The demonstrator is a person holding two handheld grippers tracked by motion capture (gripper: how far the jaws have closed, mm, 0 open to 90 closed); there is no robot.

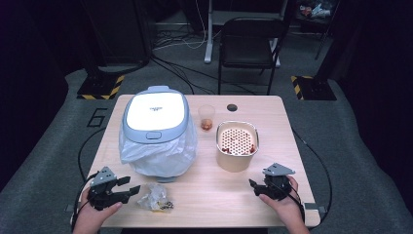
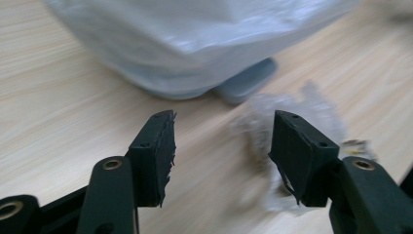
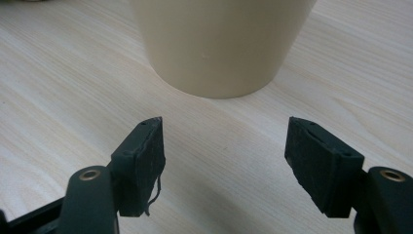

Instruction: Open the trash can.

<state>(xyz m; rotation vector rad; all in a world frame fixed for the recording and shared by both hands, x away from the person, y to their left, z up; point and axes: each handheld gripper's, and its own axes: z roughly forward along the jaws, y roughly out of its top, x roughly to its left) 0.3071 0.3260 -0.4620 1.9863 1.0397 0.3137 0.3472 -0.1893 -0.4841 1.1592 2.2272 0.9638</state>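
- High view: nearest the camera, at the bottom edge, the left gripper point(image 1: 127, 186) sat in the lower left with its jaws apart and nothing between them, aimed at a wrapper point(image 1: 155, 197) that lay just to its right on the table point(image 1: 204, 195).
- The right gripper point(image 1: 255, 187) sat in the lower right, jaws also apart and empty, pointing toward the pot point(image 1: 236, 145) in the centre right.
- A bin point(image 1: 156, 129) with a white bag spilling from under its closed lid filled the centre left; a cup point(image 1: 206, 117) stood between bin and pot, toward the top.
- Left gripper view: the black jaws rose from the bottom, spread wide; the wrapper point(image 2: 292, 112) lay blurred past the right jaw, near the bin's point(image 2: 195, 44) base across the top.
- Right gripper view: the jaws stood wide on bare wood, with the pot point(image 3: 219, 44) at the top centre, apart from both pads.
- Judgement: the step looked like picking up the wrapper. Doing it well would mean shifting the left gripper so the crumpled plastic sits squarely between the pads, lowering close to the wood, then closing on its bulk, not on a loose edge.
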